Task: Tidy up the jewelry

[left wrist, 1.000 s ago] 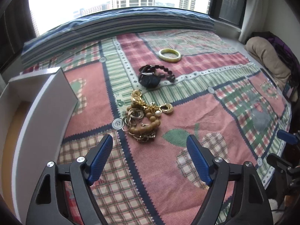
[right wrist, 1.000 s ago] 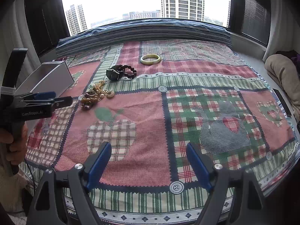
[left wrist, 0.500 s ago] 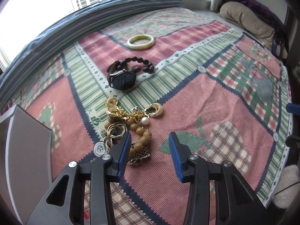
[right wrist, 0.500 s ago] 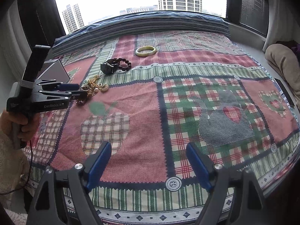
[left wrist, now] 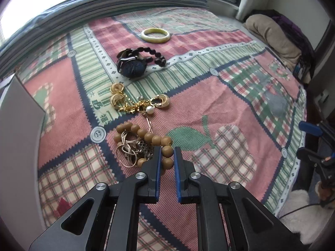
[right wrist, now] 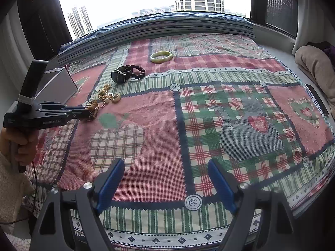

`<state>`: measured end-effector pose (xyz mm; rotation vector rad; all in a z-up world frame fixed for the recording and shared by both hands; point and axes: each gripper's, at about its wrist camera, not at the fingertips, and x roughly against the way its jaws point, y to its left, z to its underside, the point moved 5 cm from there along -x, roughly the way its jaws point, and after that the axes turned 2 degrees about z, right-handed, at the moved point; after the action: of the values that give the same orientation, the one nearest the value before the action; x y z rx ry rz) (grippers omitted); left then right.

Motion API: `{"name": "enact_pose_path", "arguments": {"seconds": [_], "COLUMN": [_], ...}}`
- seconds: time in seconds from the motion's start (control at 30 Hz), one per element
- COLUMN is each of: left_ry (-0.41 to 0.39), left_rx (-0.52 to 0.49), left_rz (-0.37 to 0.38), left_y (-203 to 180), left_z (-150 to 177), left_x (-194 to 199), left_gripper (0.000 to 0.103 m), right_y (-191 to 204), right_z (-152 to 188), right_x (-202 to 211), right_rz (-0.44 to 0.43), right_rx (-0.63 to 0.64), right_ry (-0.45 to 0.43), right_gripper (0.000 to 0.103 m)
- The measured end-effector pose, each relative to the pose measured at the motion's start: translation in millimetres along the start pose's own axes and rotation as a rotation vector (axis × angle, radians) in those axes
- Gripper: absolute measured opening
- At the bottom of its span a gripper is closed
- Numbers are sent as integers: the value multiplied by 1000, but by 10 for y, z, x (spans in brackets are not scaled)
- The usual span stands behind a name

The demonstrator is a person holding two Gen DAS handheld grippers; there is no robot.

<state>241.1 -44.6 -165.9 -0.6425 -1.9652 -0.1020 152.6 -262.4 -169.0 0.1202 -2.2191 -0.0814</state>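
Observation:
My left gripper is shut on the brown wooden bead bracelet, which lies on the patchwork bedspread tangled with thin silver rings. Beyond it lie a gold chain with earrings and a pearl, a black watch, a dark bead bracelet and a pale green bangle. In the right wrist view the left gripper shows at the left by the gold pile. My right gripper is open and empty over the bed's front edge.
A white open box stands at the left of the jewelry; it also shows in the right wrist view. A beige cushion lies at the far right. A striped bolster runs along the window.
My left gripper has moved forward and down to the jewelry pile and closed its jaws onto the wooden bead bracelet. The right gripper has hardly moved.

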Motion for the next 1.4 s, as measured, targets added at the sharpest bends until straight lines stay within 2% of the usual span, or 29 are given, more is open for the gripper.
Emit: {"name": "enact_pose_path", "arguments": {"seconds": [0.17, 0.27, 0.43, 0.6, 0.77, 0.9, 1.03, 1.1, 1.17, 1.3, 1.4], "left_ry": [-100, -163, -212, -202, -193, -197, -196, -199, -205, -219, -234], "left_rx": [184, 272, 361, 445, 560, 596, 594, 595, 599, 597, 589], "left_rz": [102, 138, 113, 40, 44, 37, 16, 8, -13, -42, -70], "left_y": [93, 206, 389, 615, 785, 826, 794, 787, 787, 766, 731], "left_z": [41, 40, 200, 576, 999, 1194, 1329, 1390, 1448, 1534, 1589], "left_x": [385, 622, 850, 855, 798, 780, 810, 844, 892, 970, 1039], "left_gripper": [9, 9, 9, 10, 10, 10, 11, 22, 26, 28, 33], "right_y": [42, 69, 98, 127, 248, 536, 816, 923, 1011, 1110, 1318], "right_z": [16, 25, 28, 43, 71, 28, -18, -37, -83, -244, -326], "right_x": [-3, 13, 51, 36, 28, -32, -170, -233, -311, -581, -660], "right_rz": [-4, -7, -4, -4, -27, -141, -272, -308, -353, -407, -455], "right_rx": [10, 15, 22, 26, 54, 138, 165, 178, 182, 148, 175], "right_ry": [3, 2, -8, 1, 9, 27, 100, 124, 147, 208, 223], "right_gripper": [83, 83, 83, 83, 83, 83, 83, 83, 83, 83, 83]}}
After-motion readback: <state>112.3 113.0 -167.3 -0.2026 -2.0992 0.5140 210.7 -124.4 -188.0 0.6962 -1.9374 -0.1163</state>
